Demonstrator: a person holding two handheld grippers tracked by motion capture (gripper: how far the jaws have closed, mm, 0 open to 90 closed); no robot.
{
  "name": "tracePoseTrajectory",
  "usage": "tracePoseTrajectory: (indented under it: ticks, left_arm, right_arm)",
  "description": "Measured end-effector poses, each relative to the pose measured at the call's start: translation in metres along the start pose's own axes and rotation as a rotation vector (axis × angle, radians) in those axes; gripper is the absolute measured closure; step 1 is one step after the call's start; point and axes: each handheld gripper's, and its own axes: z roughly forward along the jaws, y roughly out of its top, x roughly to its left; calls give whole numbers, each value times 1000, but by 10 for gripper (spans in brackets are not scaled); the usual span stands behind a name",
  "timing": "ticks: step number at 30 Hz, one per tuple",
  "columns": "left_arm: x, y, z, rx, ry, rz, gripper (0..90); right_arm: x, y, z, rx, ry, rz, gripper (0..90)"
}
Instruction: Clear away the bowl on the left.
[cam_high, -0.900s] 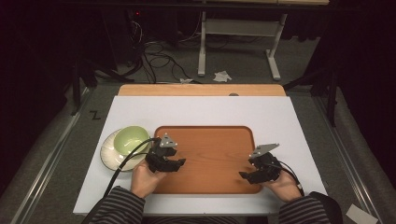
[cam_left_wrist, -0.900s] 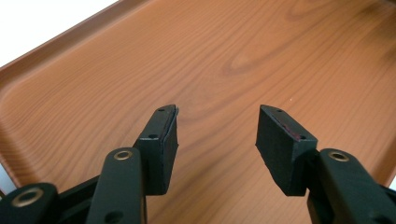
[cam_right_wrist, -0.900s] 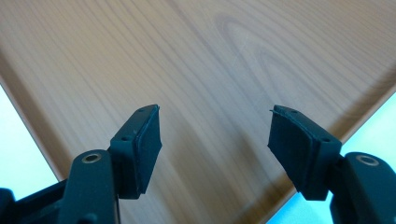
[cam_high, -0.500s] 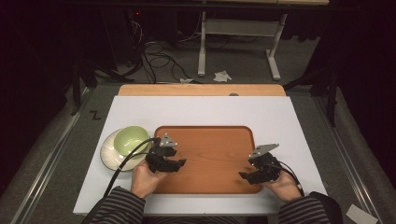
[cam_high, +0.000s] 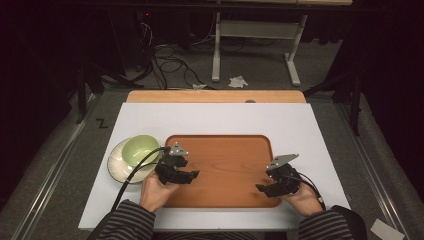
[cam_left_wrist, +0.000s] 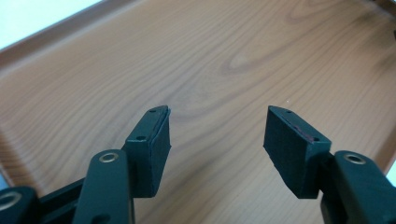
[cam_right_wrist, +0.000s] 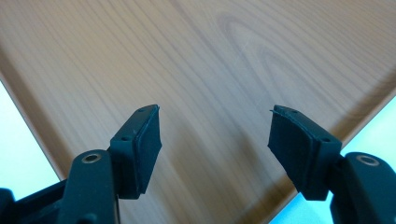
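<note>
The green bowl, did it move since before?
No. The green bowl sits on its plate, just left of the wooden tray, same as in the earlier high views.

Left gripper (cam_high: 192, 174): lower centre-left of the high view, jaws apart, nothing between them. Right gripper (cam_high: 261, 188): lower right, jaws apart, likewise empty. Forearms enter from the bottom edge.

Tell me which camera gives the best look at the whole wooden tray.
The high view: the wooden tray shows complete there, rim and all four corners, lying on the white table. The left gripper view gives a close patch of its grain and one rim; the right gripper view shows grain and two edges.
</note>
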Motion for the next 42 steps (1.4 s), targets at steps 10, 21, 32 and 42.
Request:
tracePoseTrajectory:
  ticks: [10,21,32,42]
  left_arm:
    - [3,0,-5,-34,-2,-9,399]
    - [6,0,-9,-40,7,-17,401]
    - [8,1,-16,-25,20,-24,392]
    - [13,-1,-23,-39,65,-6,381]
  right_arm:
    - [0,0,0,1,0,0,358]
    - [0,0,0,1,1,1,357]
    - [0,0,0,0,1,-1,357]
    - [0,0,0,1,0,1,357]
